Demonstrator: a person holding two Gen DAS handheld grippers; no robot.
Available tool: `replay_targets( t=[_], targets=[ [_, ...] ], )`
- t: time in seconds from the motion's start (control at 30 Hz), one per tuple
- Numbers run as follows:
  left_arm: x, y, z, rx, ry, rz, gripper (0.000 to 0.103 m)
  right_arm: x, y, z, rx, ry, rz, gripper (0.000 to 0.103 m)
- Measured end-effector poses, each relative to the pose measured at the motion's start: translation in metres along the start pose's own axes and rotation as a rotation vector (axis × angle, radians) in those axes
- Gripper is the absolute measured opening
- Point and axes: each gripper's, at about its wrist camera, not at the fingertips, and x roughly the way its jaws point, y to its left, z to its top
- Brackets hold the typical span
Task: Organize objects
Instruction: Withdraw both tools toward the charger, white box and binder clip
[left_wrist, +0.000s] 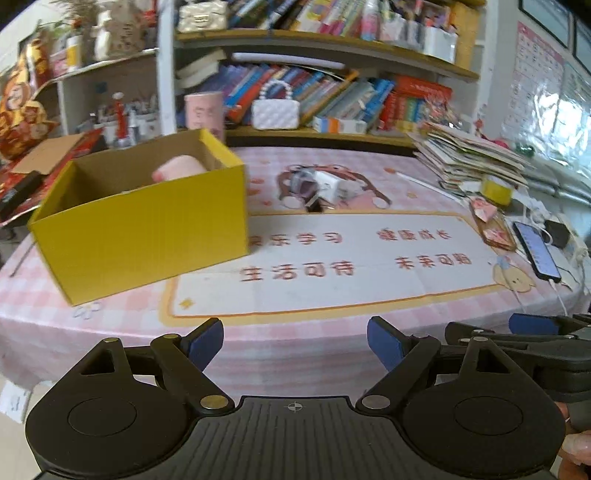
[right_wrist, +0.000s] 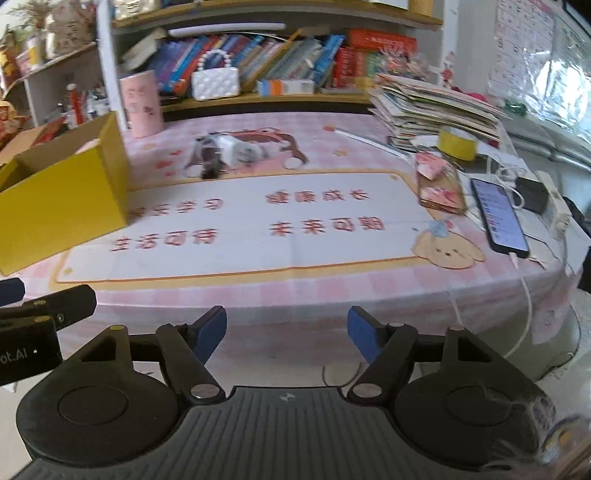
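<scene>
both grippers hang empty at the table's near edge, jaws spread wide.
left gripper (left_wrist: 295, 341) and right gripper (right_wrist: 287, 334) grasp nothing. a yellow box (left_wrist: 147, 225) stands open on the left, something pink already inside, likely the collecting bin; the white charger bundle (left_wrist: 327, 186) lies well beyond on the pink tablecloth (left_wrist: 295, 332), apparently next.

Both views are taken from just off the near edge of the counter (left_wrist: 295, 332), low and facing across it toward the shelf (left_wrist: 314, 133). The left tool (left_wrist: 295, 343) is seen in the foreground of its own view, the right tool (right_wrist: 287, 332) in its own. The box (left_wrist: 147, 229), the mat (right_wrist: 240, 221), the phone (right_wrist: 498, 218) and the shelf are shared by both views. Each tool's edge is caught in the other's view.
</scene>
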Motion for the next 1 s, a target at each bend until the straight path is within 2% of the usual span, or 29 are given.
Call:
replay_targets(
  t=[0.17,0.4,0.53,0.77,1.0],
  targets=[
    [0.021,-0.023,0.008,0.035,0.027,-0.029,0.087,0.014,-0.023,0.005,0.032,0.024,-0.011,0.062],
    [0.050,-0.046,0.030,0.053,0.035,-0.020,0.087,0.043,-0.049,0.025,0.040,0.046,0.005,0.059],
    [0.066,-0.055,0.042,0.042,0.043,-0.005,0.086,0.058,-0.060,0.041,0.031,0.039,0.022,0.059],
    [0.094,-0.063,0.061,0.006,0.059,0.014,0.081,0.085,-0.074,0.067,0.009,0.024,0.085,0.046],
    [0.113,-0.064,0.082,-0.036,0.052,0.075,0.079,0.110,-0.081,0.093,-0.006,0.010,0.141,0.045]
  ],
)
